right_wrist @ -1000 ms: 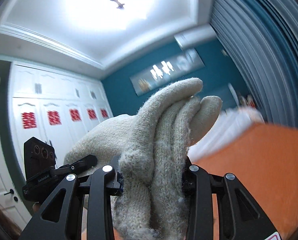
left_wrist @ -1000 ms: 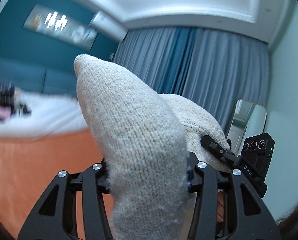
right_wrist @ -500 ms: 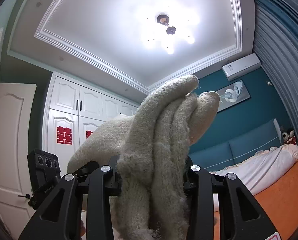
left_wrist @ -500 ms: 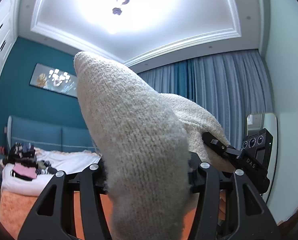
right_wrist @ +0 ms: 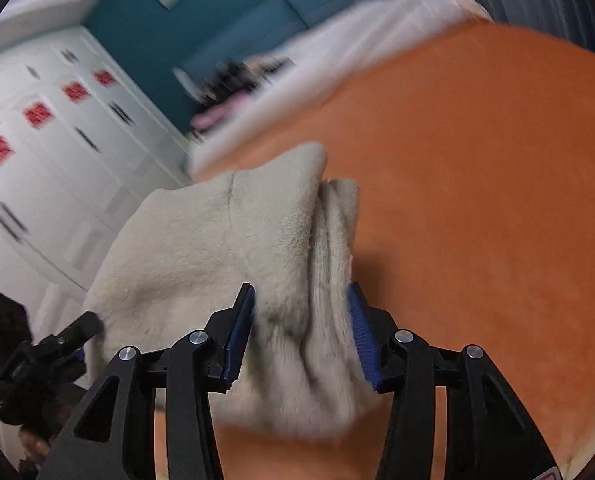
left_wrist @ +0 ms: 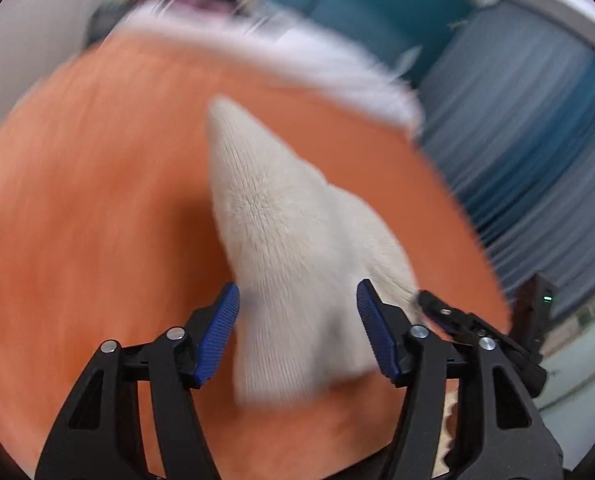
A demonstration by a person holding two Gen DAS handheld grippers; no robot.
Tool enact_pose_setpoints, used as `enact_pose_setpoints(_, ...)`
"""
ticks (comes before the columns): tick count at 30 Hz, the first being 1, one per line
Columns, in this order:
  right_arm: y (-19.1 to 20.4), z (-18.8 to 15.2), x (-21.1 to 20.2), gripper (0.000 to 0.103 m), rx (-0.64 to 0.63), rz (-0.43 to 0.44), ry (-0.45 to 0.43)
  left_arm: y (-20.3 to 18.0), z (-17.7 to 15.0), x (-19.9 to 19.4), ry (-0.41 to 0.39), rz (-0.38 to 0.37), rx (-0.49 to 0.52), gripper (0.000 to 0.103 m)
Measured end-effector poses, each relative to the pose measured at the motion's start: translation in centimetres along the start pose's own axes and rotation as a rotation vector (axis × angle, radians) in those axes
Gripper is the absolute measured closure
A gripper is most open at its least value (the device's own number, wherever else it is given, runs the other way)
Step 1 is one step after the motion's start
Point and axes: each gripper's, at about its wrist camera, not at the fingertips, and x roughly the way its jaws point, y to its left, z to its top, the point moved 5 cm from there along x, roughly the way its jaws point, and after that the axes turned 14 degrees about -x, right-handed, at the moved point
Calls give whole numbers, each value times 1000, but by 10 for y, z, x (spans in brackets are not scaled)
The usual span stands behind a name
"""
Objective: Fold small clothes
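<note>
A: Both grippers are down over the orange bed cover [left_wrist: 97, 208] now, and the cream knitted garment [left_wrist: 297, 240] runs between them.

B: Look at the left gripper [left_wrist: 297, 320]. Its blue ribbed pads [left_wrist: 217, 332] stand clear of the knit on the one side, with a gap showing. The corner lies between the jaws but isn't pinched.

A: Agreed, that one reads as let go. And the right gripper [right_wrist: 301, 332]?

B: Its jaws are opening as we speak. The bunched, layered edge of the cream knitted garment [right_wrist: 225, 240] fills the space between the pads, which are touching it on both sides, so I'd say it's barely held, on the way to release.

A: So the step in hand looks like laying the garment out on the bed cover [right_wrist: 477, 200].

B: That's my reading. The picture is smeared, so whether the cloth lies flat yet I can't tell.

A: Next move?

B: Probably back both grippers off cleanly without dragging the knit, then find an edge or corner to fold over. That thick bunch on the right will want smoothing first.
</note>
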Motion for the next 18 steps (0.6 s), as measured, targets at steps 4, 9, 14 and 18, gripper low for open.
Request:
enact_pose_setpoints(4,-32,-49,-6,56,53,-1,46,63,-48,1,35,4,-179,45)
enact_pose_setpoints(9,-37,-11,-17,37,54,19,-14,61,-8,-9,-45,-48,-245,21)
enact_pose_setpoints(14,-8,23,17,24,32,72,49,55,26,30,-21,-66,-276,12)
enact_pose_setpoints(18,7,20,66,23,31,87,146,74,25,77,77,-41,-397,13)
